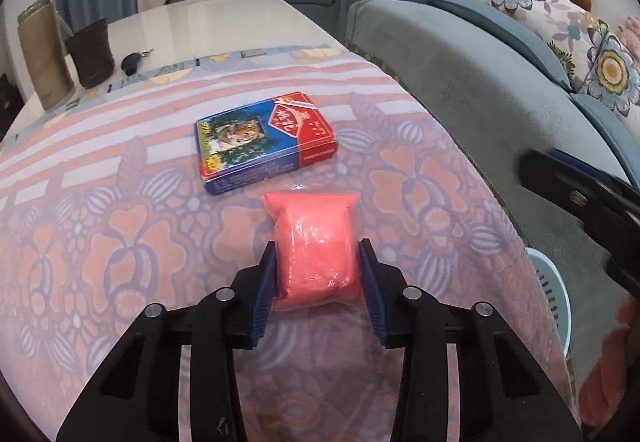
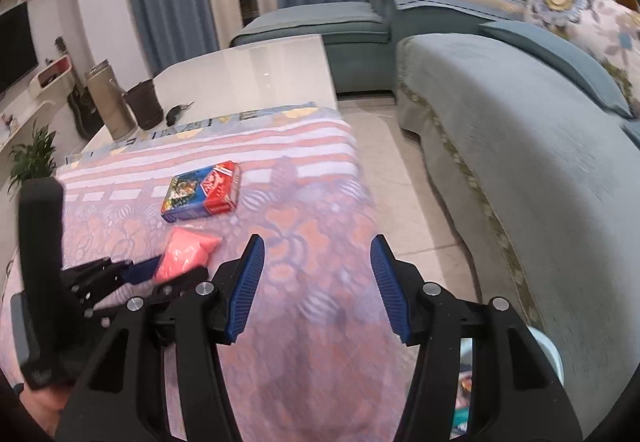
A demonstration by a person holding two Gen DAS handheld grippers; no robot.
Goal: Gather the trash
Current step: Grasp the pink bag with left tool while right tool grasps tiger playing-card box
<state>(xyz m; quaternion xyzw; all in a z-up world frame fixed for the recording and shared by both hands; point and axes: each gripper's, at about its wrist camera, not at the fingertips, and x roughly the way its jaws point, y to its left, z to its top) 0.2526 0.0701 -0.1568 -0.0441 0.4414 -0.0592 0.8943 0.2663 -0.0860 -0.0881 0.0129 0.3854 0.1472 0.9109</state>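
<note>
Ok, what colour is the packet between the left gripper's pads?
Pink, in clear plastic wrap: the packet shows best in the left wrist view.

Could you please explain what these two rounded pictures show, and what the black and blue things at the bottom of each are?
Each picture comes from a wide-angle camera on a hand-held gripper, looking forward along its two blue-padded fingers. There is no robot arm; a person holds one gripper in each hand.

The left gripper has its fingers against both sides of a pink plastic packet, so it grips it. The right gripper stands open with nothing between its fingers.

Both look over a table covered by a pink flowered cloth. On the cloth, just beyond the packet, lies a blue and red box of playing cards. A light blue basket sits at the table's right edge, beside a sofa.
</note>
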